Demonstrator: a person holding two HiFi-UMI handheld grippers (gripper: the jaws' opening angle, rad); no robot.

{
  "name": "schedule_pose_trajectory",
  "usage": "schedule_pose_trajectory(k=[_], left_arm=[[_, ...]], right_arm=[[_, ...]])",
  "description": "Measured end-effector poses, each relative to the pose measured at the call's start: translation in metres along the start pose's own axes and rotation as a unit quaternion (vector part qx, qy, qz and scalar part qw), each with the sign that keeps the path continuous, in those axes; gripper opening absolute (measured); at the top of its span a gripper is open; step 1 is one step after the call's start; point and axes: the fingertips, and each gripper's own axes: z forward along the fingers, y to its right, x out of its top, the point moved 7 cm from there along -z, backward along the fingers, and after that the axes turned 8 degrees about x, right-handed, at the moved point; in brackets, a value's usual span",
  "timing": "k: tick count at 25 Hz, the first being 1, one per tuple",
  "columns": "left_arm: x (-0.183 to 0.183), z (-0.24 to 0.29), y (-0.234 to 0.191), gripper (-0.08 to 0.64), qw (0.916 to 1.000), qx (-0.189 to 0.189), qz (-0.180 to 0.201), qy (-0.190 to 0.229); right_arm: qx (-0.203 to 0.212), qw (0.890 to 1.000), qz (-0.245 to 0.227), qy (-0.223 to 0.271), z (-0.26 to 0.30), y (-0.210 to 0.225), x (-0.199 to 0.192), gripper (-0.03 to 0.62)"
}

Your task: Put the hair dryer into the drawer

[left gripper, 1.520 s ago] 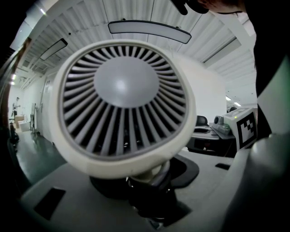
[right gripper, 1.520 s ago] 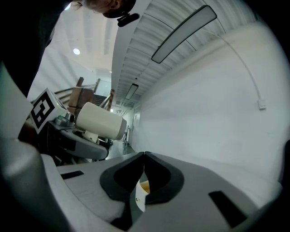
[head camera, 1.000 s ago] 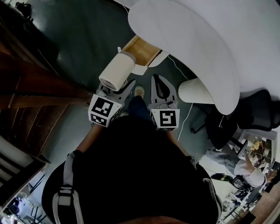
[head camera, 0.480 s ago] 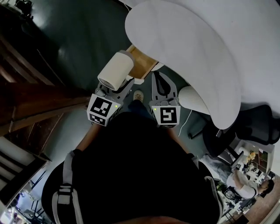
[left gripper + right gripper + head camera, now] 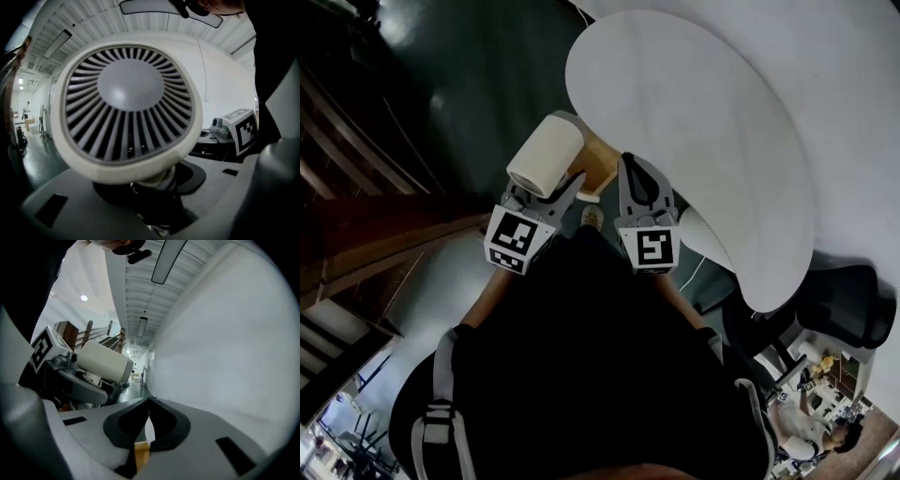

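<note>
In the head view, the left gripper (image 5: 551, 190) was held out beside the round white table (image 5: 703, 141), its fingers clamped on the handle of the cream hair dryer (image 5: 546, 157), whose barrel stood up above them, off the table's left edge and over the dark floor (image 5: 469, 75). A sliver of the open wooden drawer (image 5: 598, 157) showed under the table's rim, just beyond the hair dryer. The right gripper (image 5: 630, 167) reached toward the same rim, its tips at the table's edge. In the left gripper view, the hair dryer's (image 5: 129, 103) slatted rear grille filled the frame, and the grey fingers (image 5: 65, 199) were partly closed around its neck. In the right gripper view, the fingers (image 5: 201, 437) met at their tips with nothing between them, the table's (image 5: 229, 348) white side rose close by, and the hair dryer (image 5: 103, 361) sat away from the table, in the left gripper (image 5: 70, 378).
</note>
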Motion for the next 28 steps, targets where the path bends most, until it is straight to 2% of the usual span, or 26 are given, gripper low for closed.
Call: schedule_pose_trajectory(k=[3,6,8,15,17,28], left_arm=[[0.001,0.011,-0.005,0.199,1.0000,0.007,0.000,-0.005],[0.004,0.024,-0.006,0.199,1.0000,0.007,-0.001,-0.007],[0.005,0.030,-0.007,0.199,0.9999,0.001,0.001,-0.011],[0.006,0.042,-0.023,0.199,0.9989,-0.029,0.013,-0.034],[0.003,0.048,-0.024,0.199,0.9985,-0.035,0.017,-0.039],[-0.046,0.064,-0.035,0.199,0.9895,-0.075,0.033,-0.119]], right_arm=[[0.007,1.000,0.009,0.010,0.011,0.008,-0.002,0.025],[0.007,1.000,0.010,-0.003,0.015,0.018,-0.002,0.025],[0.002,1.000,-0.001,-0.003,0.017,0.023,-0.003,0.025],[-0.023,0.998,0.041,-0.039,0.027,0.020,-0.003,0.025],[-0.028,0.999,0.033,-0.028,0.031,0.026,-0.007,0.025],[-0.041,0.996,0.054,-0.054,0.040,0.016,-0.049,0.025]])
